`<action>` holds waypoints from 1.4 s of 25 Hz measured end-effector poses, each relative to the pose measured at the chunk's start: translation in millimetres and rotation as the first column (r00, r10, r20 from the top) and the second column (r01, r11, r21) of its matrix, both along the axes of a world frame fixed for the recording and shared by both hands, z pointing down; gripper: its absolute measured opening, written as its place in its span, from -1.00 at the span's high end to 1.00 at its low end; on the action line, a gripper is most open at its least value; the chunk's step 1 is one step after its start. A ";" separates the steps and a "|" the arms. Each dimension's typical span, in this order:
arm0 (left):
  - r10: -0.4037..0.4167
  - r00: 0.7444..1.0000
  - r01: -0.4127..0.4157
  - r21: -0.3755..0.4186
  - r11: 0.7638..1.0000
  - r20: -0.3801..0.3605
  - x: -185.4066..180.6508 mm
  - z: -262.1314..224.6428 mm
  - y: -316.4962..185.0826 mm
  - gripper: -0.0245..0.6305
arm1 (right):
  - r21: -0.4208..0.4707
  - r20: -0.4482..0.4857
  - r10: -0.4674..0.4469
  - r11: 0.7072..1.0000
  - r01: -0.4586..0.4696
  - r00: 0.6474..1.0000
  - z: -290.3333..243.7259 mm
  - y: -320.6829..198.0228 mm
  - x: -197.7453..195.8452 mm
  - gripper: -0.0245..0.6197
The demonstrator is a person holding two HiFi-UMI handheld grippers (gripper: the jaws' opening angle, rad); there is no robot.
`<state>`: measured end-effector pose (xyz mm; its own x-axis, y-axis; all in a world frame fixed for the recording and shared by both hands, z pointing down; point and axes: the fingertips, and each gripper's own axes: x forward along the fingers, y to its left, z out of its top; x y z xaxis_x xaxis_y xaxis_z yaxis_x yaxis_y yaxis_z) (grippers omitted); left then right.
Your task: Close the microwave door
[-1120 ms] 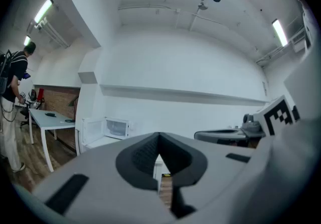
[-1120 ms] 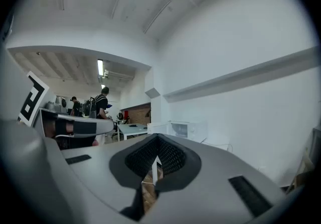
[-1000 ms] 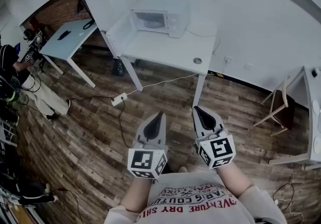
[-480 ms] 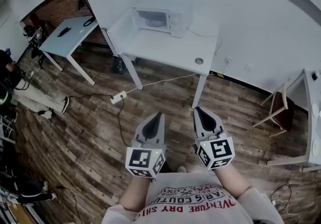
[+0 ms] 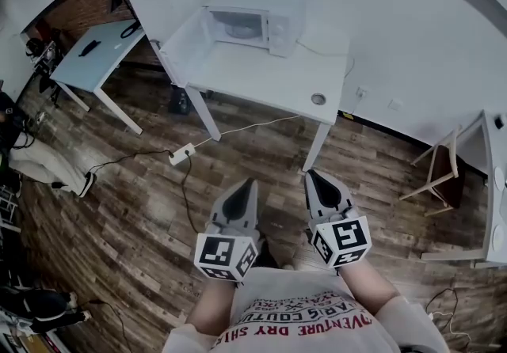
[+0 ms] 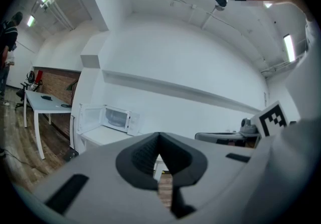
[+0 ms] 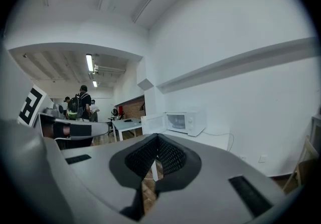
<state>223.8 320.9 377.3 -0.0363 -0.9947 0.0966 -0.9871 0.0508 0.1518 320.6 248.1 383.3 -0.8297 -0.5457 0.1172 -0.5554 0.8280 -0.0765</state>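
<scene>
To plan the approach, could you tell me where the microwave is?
Head view, top centre: the microwave stands at the white table's back edge, its door open.

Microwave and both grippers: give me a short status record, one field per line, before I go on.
microwave: on the white table
door: open, swung out at the microwave's left as seen from here
left gripper: jaws together, nothing between them
right gripper: jaws together, nothing between them
position: both grippers over the wooden floor, short of the table, touching nothing
task: door not yet closed
</scene>
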 end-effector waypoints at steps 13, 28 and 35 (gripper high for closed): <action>0.113 0.994 -0.113 0.024 0.993 0.008 -172.9 -23.3 -153.3 0.92 | 0.008 -0.003 0.117 0.993 -0.117 0.993 -22.0 -143.8 -159.4 0.89; 0.108 0.993 -0.109 -0.016 0.994 -0.046 -278.7 -0.9 -276.5 0.92 | -0.016 -0.032 0.108 0.994 -0.109 0.994 -8.1 -278.0 -263.7 0.89; -0.007 0.999 0.007 -0.017 1.000 -0.044 -305.0 -1.1 -339.0 0.92 | -0.025 -0.031 0.008 1.000 -0.009 1.000 -6.1 -359.4 -298.2 0.89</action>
<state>-81.2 -18.1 376.2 -0.0385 -0.9926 0.1155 -0.9790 0.0606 0.1945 22.4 -111.3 377.2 -0.8211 -0.5490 0.1564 -0.5645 0.8215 -0.0805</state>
